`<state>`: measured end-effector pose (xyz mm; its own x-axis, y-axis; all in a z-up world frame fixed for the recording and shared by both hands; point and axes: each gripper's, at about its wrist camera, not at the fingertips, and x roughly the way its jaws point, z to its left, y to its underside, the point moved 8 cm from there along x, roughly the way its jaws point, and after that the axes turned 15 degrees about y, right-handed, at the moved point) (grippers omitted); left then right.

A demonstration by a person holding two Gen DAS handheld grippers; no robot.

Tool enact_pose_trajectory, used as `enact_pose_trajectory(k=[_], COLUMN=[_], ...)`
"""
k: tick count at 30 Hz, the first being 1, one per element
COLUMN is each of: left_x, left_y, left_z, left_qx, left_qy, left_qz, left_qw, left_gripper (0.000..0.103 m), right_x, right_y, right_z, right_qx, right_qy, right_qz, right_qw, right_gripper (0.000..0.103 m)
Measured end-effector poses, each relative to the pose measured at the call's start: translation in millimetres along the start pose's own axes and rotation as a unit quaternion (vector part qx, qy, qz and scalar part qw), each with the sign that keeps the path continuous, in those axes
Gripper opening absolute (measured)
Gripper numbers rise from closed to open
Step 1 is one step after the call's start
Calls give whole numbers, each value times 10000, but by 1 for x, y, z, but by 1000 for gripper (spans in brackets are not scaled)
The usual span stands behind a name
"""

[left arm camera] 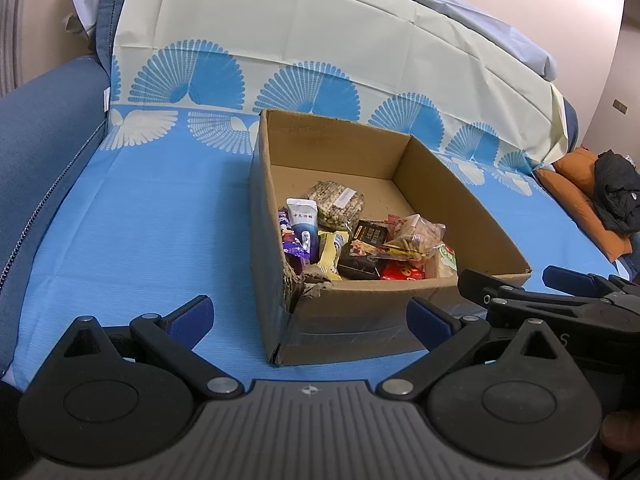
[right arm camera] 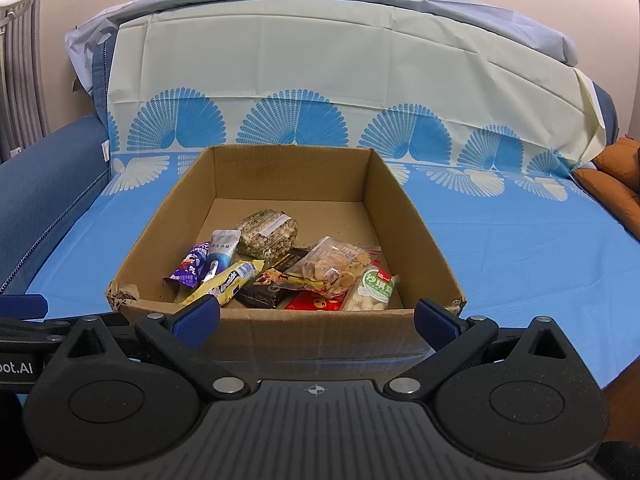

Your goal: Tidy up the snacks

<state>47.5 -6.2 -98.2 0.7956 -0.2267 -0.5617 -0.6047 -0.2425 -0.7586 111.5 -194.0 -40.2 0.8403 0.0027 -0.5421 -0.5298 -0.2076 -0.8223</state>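
Note:
An open cardboard box [left arm camera: 360, 312] [right arm camera: 320, 332] stands on the blue cloth. Several snacks lie in its near half: a purple packet [right arm camera: 191, 265], a white-blue tube [right arm camera: 222, 254], a yellow bar [right arm camera: 232, 280], a grain block [right arm camera: 267, 233], a dark packet [right arm camera: 264, 294], a clear bag of biscuits [right arm camera: 336, 266], a green-white bag [right arm camera: 374, 290] and a red packet [right arm camera: 316, 302]. My left gripper [left arm camera: 310, 318] is open and empty, just in front of the box's near left corner. My right gripper [right arm camera: 318, 316] is open and empty at the box's near wall; it also shows in the left wrist view [left arm camera: 516, 280].
The box's near left corner [left arm camera: 304, 284] is torn. The blue and cream patterned cloth [left arm camera: 140, 220] covers a sofa seat and back. A blue armrest [left arm camera: 44, 120] is at the left. An orange cushion [left arm camera: 576, 196] with dark clothing [left arm camera: 616, 192] lies at the right.

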Motion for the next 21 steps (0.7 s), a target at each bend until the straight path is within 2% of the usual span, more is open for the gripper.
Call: enact_pose_trajectory(k=[21], left_x=[1], left_y=[2], left_z=[1], left_qx=[24], left_qy=[66], left_qz=[-22], left_qw=[10000], left_gripper=[103], right_x=[1], right_y=[0], right_z=[0], right_qx=[-7], right_qy=[-7], right_qz=[4], right_qw=[10000], right_gripper=[102])
